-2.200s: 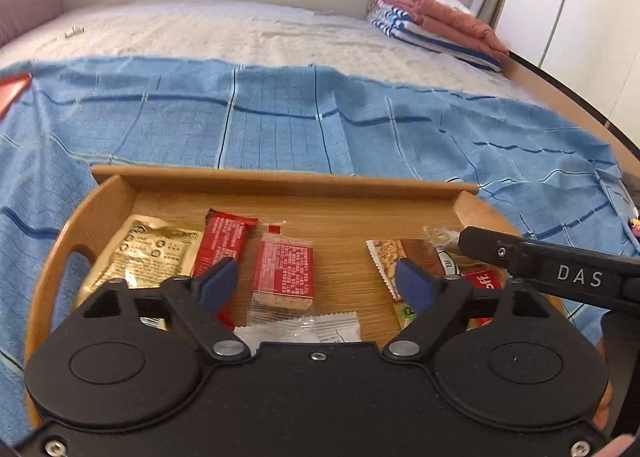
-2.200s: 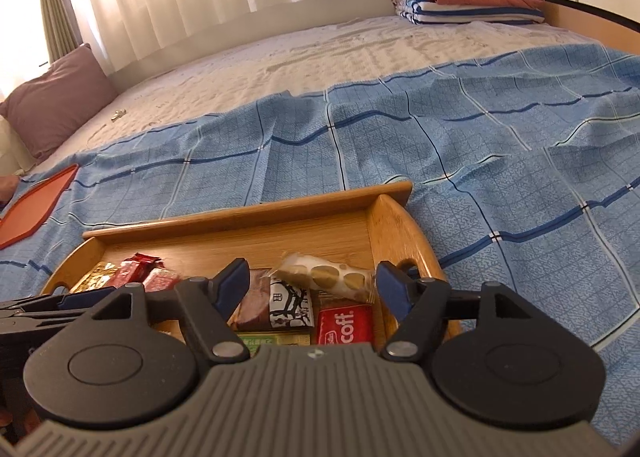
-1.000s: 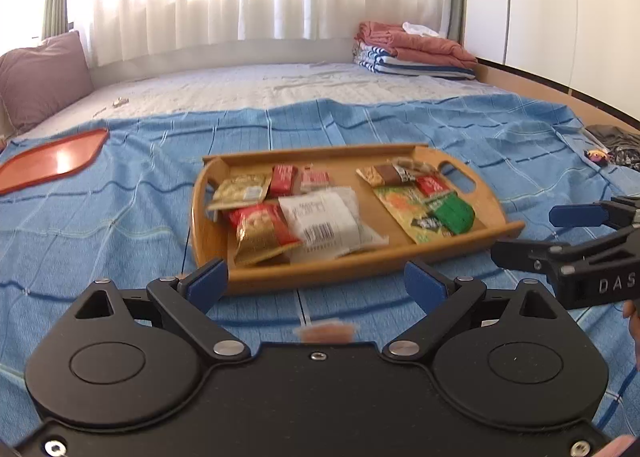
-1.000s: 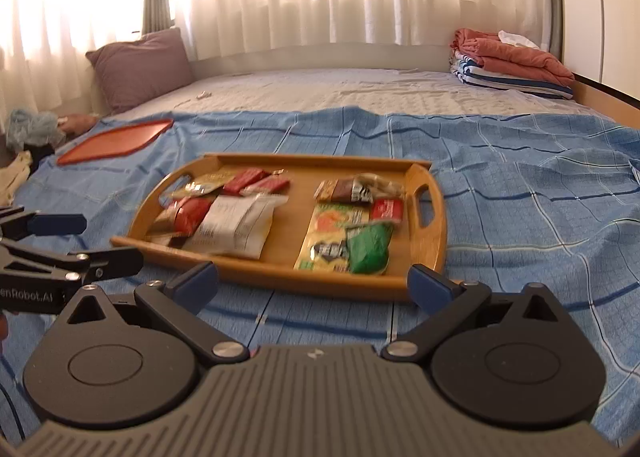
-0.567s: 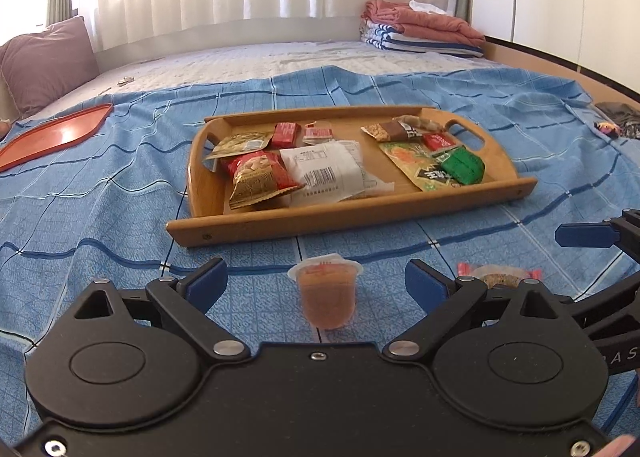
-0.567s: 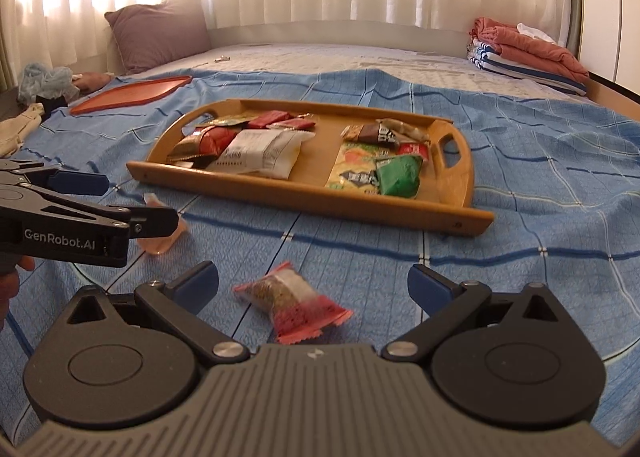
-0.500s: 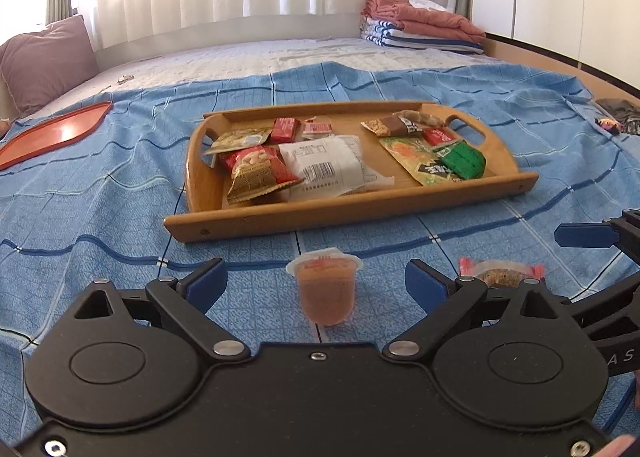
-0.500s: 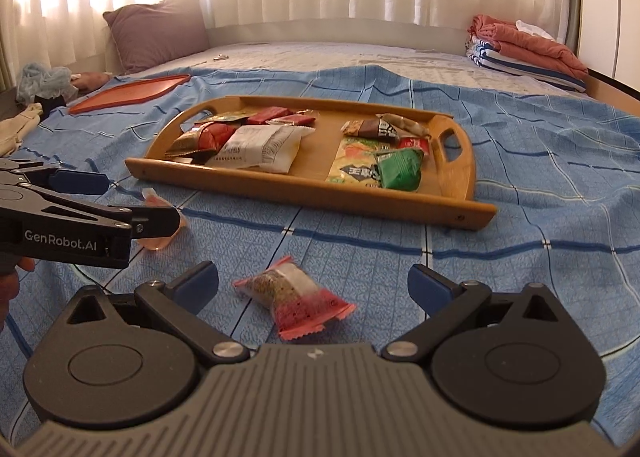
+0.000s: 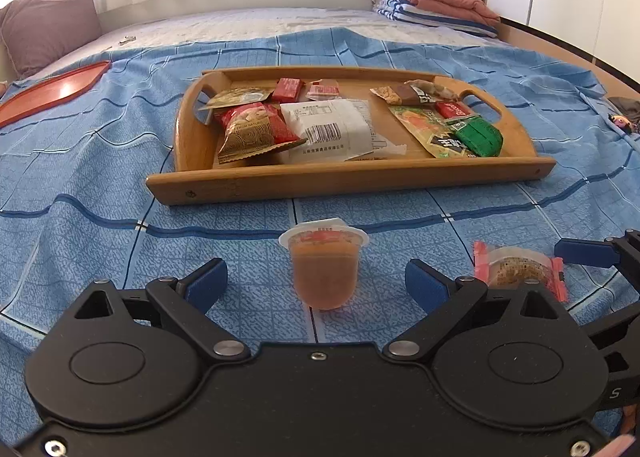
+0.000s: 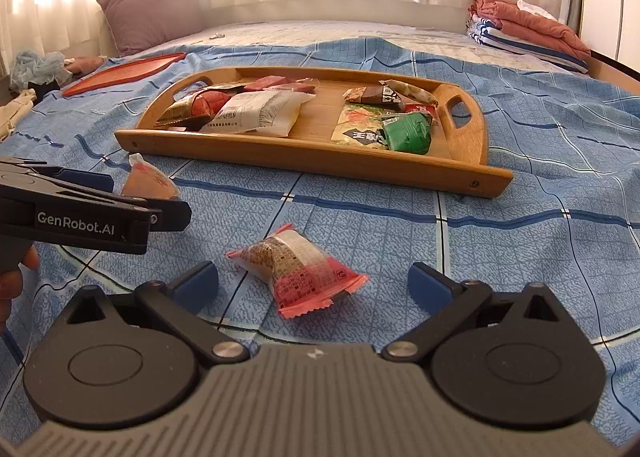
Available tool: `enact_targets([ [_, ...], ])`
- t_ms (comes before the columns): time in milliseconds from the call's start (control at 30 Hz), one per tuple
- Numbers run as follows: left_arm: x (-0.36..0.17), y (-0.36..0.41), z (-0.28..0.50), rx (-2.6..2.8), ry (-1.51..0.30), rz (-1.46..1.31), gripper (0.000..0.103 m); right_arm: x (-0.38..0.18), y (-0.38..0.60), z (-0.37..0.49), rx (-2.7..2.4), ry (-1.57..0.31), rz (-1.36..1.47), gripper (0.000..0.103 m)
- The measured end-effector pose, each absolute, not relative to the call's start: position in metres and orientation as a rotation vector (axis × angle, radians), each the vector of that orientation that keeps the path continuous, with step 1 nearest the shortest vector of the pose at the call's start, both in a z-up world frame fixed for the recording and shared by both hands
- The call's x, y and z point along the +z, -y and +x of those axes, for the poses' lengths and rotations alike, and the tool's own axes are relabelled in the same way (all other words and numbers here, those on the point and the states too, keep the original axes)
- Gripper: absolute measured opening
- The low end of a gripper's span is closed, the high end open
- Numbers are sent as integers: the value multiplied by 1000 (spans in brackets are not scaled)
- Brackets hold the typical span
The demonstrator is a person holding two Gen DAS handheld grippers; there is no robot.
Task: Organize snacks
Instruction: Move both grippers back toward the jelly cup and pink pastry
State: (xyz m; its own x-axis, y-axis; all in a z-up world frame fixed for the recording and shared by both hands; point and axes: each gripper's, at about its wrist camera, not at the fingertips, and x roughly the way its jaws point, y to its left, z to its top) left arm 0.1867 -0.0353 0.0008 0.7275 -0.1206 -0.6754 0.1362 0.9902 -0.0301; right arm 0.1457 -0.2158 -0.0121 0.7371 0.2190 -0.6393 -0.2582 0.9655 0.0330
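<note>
Left gripper (image 9: 316,283) wide open, empty, cup (image 9: 323,263) upright between fingers, untouched. Right gripper (image 10: 312,285) wide open, empty, packet (image 10: 298,267) between fingers on bed (image 10: 520,225). Tray (image 10: 304,151) of snacks beyond.

Blue checked bedspread (image 9: 100,161); orange jelly cup (image 9: 324,263); pink-and-white, perhaps speckled, snack packet (image 10: 298,271).

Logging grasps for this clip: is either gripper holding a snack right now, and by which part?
Nothing is held. The left gripper is open around the jelly cup, the right gripper open around the pink-ended packet.
</note>
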Motion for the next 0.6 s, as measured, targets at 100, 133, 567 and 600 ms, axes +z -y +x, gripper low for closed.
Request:
enact_targets([
  [100,0,37,187,-143,-742,27,96,-13,216,146,262,-700,-60,103],
  [133,-1,37,187,-143,-744,28,95,-13,216,146,262,-701,-61,103],
  [567,1,37,187,-159,-736,21,66,-14,214,147,259,-705,-71,103],
  [600,1,37,187,-160,-734,21,61,-14,214,147,259,-705,-71,103],
])
